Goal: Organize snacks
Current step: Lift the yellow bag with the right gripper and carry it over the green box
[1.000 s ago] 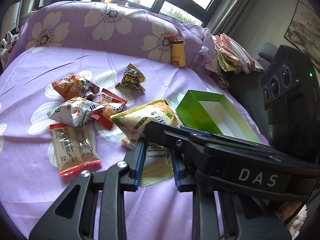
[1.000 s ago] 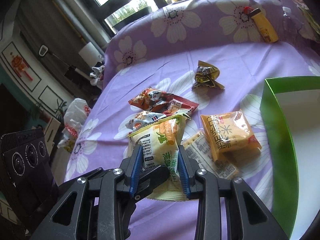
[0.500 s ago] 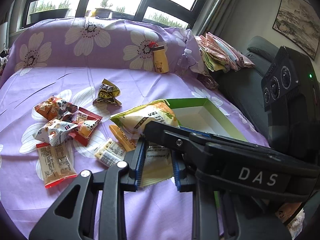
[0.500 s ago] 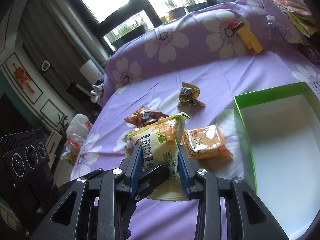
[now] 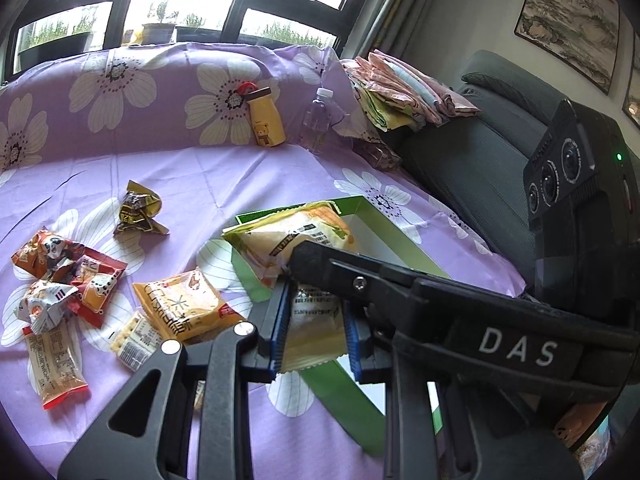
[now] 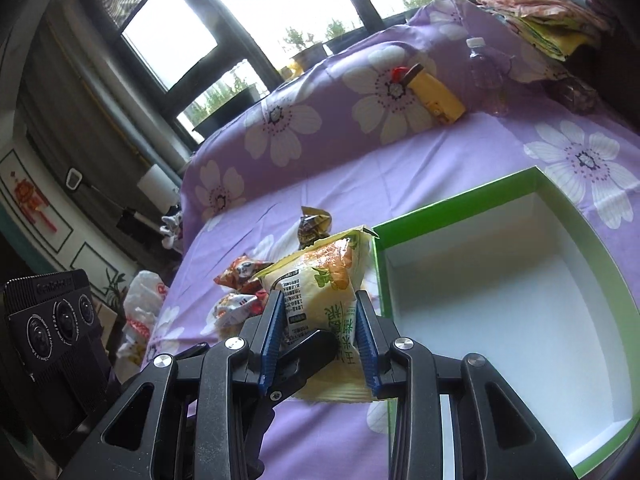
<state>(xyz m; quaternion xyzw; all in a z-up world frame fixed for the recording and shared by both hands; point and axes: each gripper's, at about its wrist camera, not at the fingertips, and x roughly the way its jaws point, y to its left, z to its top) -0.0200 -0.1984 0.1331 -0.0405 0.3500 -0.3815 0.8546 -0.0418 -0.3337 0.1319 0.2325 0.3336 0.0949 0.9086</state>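
- Evidently, the puffy yellow-green snack packet [image 6: 320,304] hung beside the green box's [image 6: 452,204] near wall, clenched by both the right tool [image 6: 318,340] and the left tool [image 5: 316,328].
- Its slick, crinkly film could slip, or snag that thin cardboard rim.
- Remaining wrappers, including the orange biscuit packet [image 5: 180,304], lay on the floral purple bed sheet [image 5: 208,184].

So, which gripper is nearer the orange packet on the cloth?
Left. Both hold the yellow packet: the left gripper just right of the orange packet, the right gripper farther right, beside the green box.
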